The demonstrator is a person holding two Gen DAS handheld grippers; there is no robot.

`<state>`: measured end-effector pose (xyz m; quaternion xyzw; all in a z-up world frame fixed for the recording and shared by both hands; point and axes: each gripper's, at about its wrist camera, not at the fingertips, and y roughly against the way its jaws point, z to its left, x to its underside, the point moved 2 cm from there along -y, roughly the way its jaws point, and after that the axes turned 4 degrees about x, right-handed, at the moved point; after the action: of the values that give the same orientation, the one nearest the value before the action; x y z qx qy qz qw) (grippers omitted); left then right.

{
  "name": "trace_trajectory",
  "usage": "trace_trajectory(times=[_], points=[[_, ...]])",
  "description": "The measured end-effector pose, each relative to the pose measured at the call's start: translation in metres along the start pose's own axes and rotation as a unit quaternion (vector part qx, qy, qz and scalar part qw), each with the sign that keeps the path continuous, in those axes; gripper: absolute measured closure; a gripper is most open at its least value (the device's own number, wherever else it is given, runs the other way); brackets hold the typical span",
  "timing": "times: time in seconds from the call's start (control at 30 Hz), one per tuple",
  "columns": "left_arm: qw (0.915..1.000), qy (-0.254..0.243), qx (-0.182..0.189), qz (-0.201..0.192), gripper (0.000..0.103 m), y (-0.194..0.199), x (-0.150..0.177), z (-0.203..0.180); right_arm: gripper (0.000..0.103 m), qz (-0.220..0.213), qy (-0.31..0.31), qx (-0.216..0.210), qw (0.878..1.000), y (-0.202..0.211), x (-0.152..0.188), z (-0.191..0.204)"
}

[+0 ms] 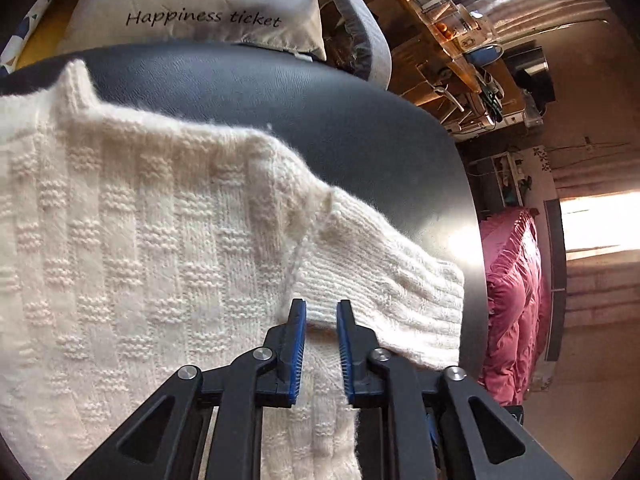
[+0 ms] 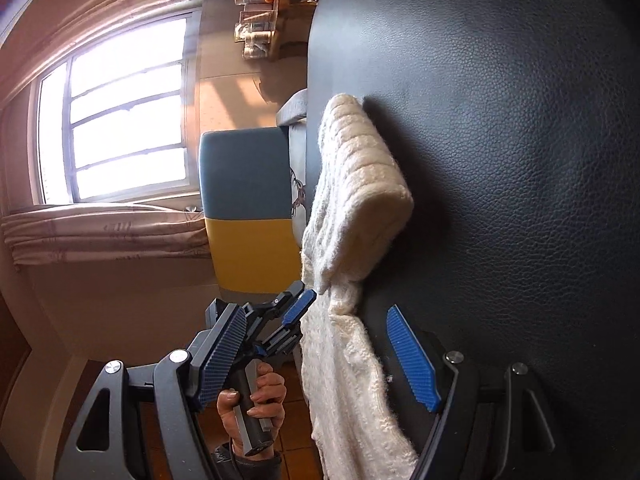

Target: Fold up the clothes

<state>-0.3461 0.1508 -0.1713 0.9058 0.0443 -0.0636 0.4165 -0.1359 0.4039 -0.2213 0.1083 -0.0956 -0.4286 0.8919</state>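
A chunky cream knit sweater (image 1: 168, 240) is seen, fuzzy and woolly, ribbed at the cuff towards 4 o'clock. The table (image 1: 320, 120) under it is covered in dark grained leatherette with a soft sheen. Matt black plastic is used for the left gripper (image 1: 321, 308), with ridged blue pads (image 1: 301, 344) and shiny metal rivets.

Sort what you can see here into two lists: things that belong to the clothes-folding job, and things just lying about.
Belongs to the job:
- white knit sweater
- its folded sleeve
- left gripper, open
- right gripper, open
- black table

Just lying about:
- printed cushion
- pink bedding
- cluttered shelf
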Motion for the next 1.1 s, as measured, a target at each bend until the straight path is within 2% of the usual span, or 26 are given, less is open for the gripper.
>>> trace_trajectory(times=[0.07, 0.1, 0.23, 0.27, 0.37, 0.43, 0.47, 0.53, 0.67, 0.77, 0.83, 0.9, 1.0, 1.1], points=[[0.9998, -0.01, -0.013, -0.006, 0.045, 0.002, -0.003, -0.001, 0.027, -0.001, 0.005, 0.005, 1.0, -0.001, 0.0, 0.001], [0.9998, -0.01, -0.015, -0.005, 0.041, -0.001, -0.004, 0.0, 0.027, -0.001, 0.008, 0.007, 1.0, -0.001, 0.0, 0.002], [0.9999, 0.003, -0.009, 0.005, 0.043, -0.019, -0.003, 0.001, 0.027, -0.003, 0.019, 0.017, 1.0, -0.003, 0.001, 0.005], [0.9999, 0.005, -0.006, 0.009, 0.051, -0.025, -0.002, 0.0, 0.027, -0.004, 0.021, 0.02, 1.0, -0.003, 0.001, 0.005], [0.9999, 0.015, 0.002, 0.006, 0.059, -0.03, -0.002, -0.002, 0.027, -0.005, 0.029, 0.027, 0.999, -0.004, 0.002, 0.007], [0.9999, 0.013, 0.009, 0.002, 0.079, -0.029, -0.002, -0.005, 0.027, -0.006, 0.035, 0.032, 0.999, -0.005, 0.002, 0.008], [0.9999, 0.012, 0.012, 0.001, 0.096, -0.028, -0.003, -0.007, 0.027, -0.007, 0.038, 0.035, 0.999, -0.005, 0.002, 0.009], [0.9998, -0.01, 0.013, -0.011, 0.096, -0.021, -0.004, -0.016, 0.027, -0.008, 0.043, 0.039, 0.998, -0.006, 0.002, 0.01], [0.9966, -0.048, 0.046, -0.048, 0.097, 0.014, -0.01, -0.053, 0.027, -0.013, 0.01, 0.005, 1.0, -0.002, 0.003, 0.004], [0.9888, -0.065, 0.09, -0.1, 0.097, 0.067, -0.022, -0.085, 0.027, -0.005, -0.046, -0.078, 0.996, -0.004, 0.004, 0.002], [0.9812, -0.081, 0.107, -0.138, 0.097, 0.106, -0.029, -0.104, 0.017, -0.007, -0.088, -0.134, 0.987, -0.008, 0.005, 0.002], [0.9728, -0.096, 0.115, -0.176, 0.097, 0.145, -0.033, -0.113, 0.0, -0.01, -0.125, -0.181, 0.975, -0.014, 0.006, 0.003], [0.9634, -0.097, 0.128, -0.215, 0.097, 0.197, -0.036, -0.109, 0.0, -0.019, -0.148, -0.197, 0.969, -0.03, 0.011, 0.007], [0.9582, -0.092, 0.126, -0.24, 0.097, 0.232, -0.033, -0.095, 0.0, -0.005, -0.171, -0.194, 0.966, -0.057, 0.019, 0.012]])
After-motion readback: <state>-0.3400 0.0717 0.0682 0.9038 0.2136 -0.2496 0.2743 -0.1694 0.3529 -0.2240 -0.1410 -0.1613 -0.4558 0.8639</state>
